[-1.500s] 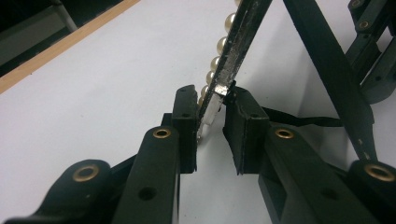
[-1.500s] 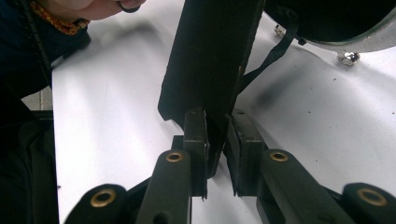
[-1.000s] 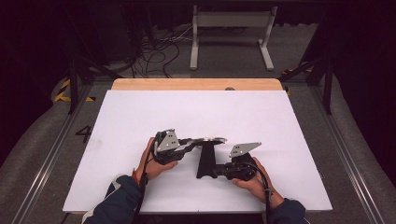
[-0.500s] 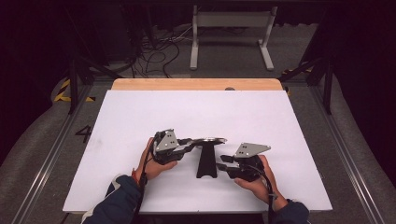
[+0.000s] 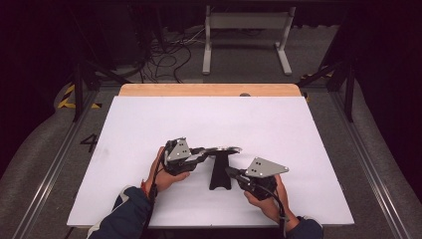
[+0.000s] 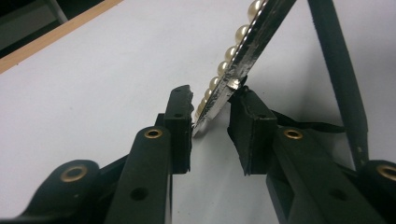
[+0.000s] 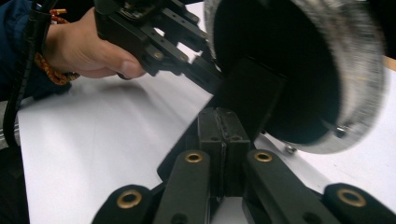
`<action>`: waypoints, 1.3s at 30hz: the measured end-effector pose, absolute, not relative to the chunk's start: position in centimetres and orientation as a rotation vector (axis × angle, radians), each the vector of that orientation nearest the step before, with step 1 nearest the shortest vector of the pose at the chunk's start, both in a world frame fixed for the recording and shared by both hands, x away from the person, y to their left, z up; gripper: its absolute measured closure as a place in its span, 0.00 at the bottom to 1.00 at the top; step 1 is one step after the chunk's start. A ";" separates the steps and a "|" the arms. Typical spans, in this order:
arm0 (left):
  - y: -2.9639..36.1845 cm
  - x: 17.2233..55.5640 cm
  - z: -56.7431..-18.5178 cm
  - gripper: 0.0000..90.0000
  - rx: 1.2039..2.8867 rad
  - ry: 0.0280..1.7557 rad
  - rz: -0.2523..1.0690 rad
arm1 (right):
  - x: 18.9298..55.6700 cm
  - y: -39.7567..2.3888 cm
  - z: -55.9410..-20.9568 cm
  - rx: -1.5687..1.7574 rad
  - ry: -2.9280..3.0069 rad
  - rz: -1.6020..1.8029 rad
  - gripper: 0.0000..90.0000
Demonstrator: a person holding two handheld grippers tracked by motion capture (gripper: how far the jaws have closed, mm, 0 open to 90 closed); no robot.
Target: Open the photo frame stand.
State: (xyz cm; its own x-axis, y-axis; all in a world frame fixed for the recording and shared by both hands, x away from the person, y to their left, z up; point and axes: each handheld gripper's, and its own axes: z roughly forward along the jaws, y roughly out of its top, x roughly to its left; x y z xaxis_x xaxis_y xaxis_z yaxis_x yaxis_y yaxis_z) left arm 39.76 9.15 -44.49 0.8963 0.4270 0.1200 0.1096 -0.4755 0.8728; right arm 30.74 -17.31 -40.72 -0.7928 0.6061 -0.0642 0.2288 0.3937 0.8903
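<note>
A round frame [image 5: 222, 149] with a silver rim and a row of pearls [image 6: 231, 53] is tilted over its black stand [image 5: 219, 174] on the white table. My left gripper [image 5: 203, 152] is shut on the frame's left rim; in the left gripper view [image 6: 212, 105] the rim edge [image 6: 243, 56] sits pinched between both pads. My right gripper [image 5: 232, 172] hangs just right of the stand, shut with nothing between its pads. The right gripper view [image 7: 217, 114] looks at the frame's dark back [image 7: 299, 70], and the left gripper [image 7: 205, 70] grips its edge there.
The white sheet [image 5: 209, 119] covers the table, with a wooden strip [image 5: 209, 90] along the far edge. Beyond it are floor cables [image 5: 164, 55] and a white metal stand [image 5: 246, 30]. A hand [image 7: 84, 46] in a dark blue sleeve holds the left gripper.
My right gripper has drawn a little to the right and upward, away from the black stand. The left gripper and the frame have stayed in place.
</note>
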 end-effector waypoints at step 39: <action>8.0 39.6 -44.9 0.84 2.104 0.400 0.455 | 31.2 -10.6 -45.1 0.854 2.343 1.134 1.00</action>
